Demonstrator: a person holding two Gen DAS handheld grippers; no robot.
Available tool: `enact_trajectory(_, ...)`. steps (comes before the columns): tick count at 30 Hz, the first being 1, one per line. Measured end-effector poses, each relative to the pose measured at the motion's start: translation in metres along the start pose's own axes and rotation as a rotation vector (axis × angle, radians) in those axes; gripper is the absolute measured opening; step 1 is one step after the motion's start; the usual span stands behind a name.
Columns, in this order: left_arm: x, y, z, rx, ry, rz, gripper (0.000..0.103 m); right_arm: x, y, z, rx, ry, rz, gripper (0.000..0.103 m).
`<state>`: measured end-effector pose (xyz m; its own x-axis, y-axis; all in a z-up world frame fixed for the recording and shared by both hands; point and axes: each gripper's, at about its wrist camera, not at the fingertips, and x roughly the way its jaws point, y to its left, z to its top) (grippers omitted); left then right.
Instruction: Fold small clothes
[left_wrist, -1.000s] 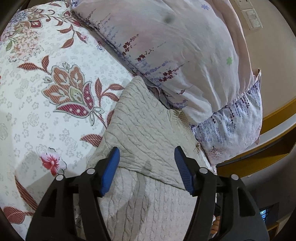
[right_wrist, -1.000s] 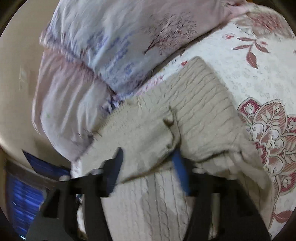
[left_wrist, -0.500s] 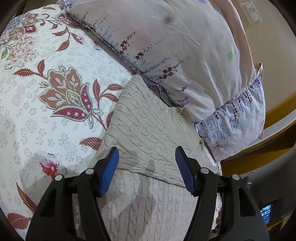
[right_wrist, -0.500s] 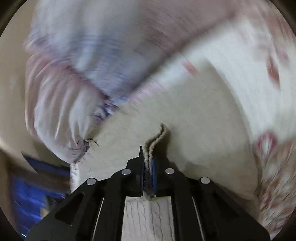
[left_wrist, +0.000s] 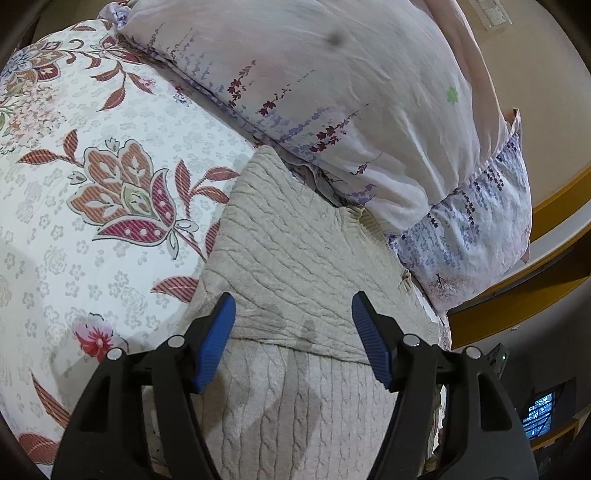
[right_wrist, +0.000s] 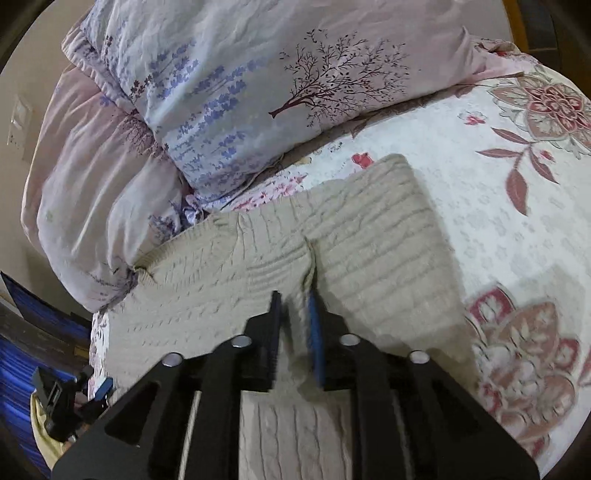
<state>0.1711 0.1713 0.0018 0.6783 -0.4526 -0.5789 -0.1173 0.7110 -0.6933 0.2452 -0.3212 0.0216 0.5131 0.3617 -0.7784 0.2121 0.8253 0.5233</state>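
Left wrist: one sweater (left_wrist: 295, 236), two pillows (left_wrist: 332, 85), one bedsheet (left_wrist: 74, 166)

Your right gripper (right_wrist: 295, 314) points down at the beige cable-knit sweater (right_wrist: 369, 236) lying on the bed (right_wrist: 517, 229), whose sheet is white with red flowers. Your jaws are opening, a narrow gap between them, with a raised fold of the knit standing in that gap; the blur hides whether the pads still touch it. Behind the sweater lie a lavender-print pillow (right_wrist: 258, 85) and a pink quilt (right_wrist: 85, 177). At lower left you see the other gripper (right_wrist: 74, 402).
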Motion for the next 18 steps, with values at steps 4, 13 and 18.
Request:
enact_trajectory(4, 0.003, -0.002, -0.001, 0.019, -0.002, 0.011, 0.067, -0.003, 0.0, -0.006, -0.038, -0.037, -0.022, 0.006)
enact_trajectory(13, -0.003, 0.0, -0.001, 0.023, 0.013, -0.018, 0.067, -0.011, 0.006, -0.011, -0.068, -0.033, -0.093, 0.018)
enact_trajectory(18, -0.025, 0.005, -0.006, 0.05, 0.015, -0.042, 0.067, -0.046, 0.004, -0.025, -0.104, -0.073, -0.051, 0.048)
